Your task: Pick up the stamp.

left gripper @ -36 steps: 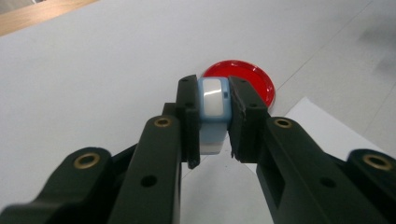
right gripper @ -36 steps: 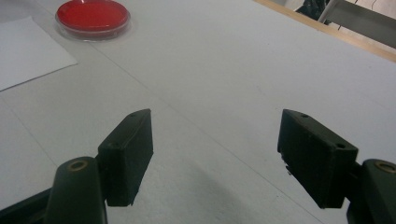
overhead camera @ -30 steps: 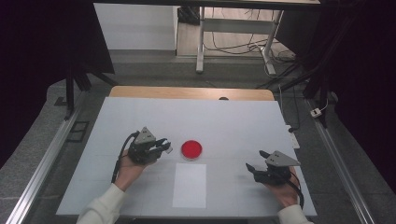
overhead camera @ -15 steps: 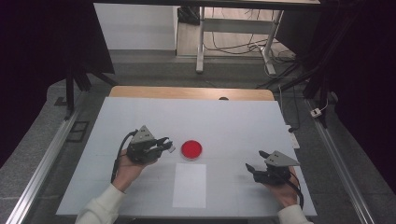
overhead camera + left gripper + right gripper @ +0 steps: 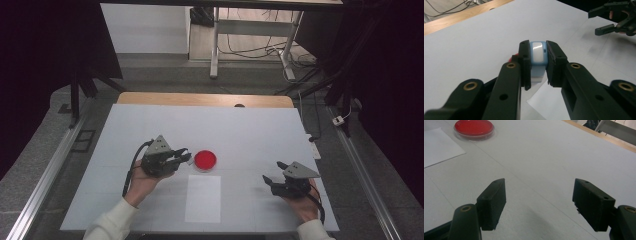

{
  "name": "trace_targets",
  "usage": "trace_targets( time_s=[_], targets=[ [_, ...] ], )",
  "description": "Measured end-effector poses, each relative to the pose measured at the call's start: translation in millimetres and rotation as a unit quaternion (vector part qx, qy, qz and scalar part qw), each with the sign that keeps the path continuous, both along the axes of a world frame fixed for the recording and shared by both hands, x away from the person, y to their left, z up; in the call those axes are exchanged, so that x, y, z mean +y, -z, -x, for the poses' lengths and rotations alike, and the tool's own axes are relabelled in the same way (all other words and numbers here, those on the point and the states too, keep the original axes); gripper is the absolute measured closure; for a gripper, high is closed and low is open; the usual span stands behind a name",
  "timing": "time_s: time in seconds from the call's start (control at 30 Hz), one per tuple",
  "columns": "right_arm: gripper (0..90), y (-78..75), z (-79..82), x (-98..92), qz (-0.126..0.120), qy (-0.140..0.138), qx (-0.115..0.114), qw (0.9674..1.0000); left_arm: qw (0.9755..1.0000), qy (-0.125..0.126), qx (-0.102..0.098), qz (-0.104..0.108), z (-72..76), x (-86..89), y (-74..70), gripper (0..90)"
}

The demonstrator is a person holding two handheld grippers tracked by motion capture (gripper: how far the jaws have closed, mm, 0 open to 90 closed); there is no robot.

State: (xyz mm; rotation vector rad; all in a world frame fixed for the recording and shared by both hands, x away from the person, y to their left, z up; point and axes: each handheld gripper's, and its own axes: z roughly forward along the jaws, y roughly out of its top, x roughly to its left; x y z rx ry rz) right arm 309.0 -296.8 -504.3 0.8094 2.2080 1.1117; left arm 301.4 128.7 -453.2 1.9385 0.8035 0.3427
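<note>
- Left gripper, held in the person's left hand, has its jaws clamped on a small pale-blue block with a white face; in the left gripper view both black pads press on the block's sides.
- Just beyond that gripper's tips, toward the middle of the table, sits a round red dish; in the left gripper view a sliver of red shows behind the left jaw.
- Below and slightly to the right of the held block lies a white sheet of paper, flat on the table, its far edge near the dish.
- Right gripper, in the person's right hand, stands well apart from the dish and the paper, jaws spread wide with nothing between them.
- Seen from the right gripper view, the dish lies far ahead and to the left of its jaws, with the paper's corner nearer on that same side.
</note>
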Motion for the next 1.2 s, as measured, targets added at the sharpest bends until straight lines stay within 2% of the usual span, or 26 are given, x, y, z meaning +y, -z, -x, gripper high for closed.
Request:
trace_targets(
  time_s=[0.7, 1.2],
  targets=[
    [26.8, 0.3, 0.3, 1.0, -0.001, -0.001, -0.001, 1.0000, 0.9991, 0.042, -0.001, -0.003, 0.0, -37.1, -1.7, 75.4],
    [26.8, 0.4, 0.5, 0.9, -0.001, -0.001, -0.001, 1.0000, 0.9989, 0.048, -0.001, -0.003, -1.5, -43.4, -2.3, 75.3]
  ],
)
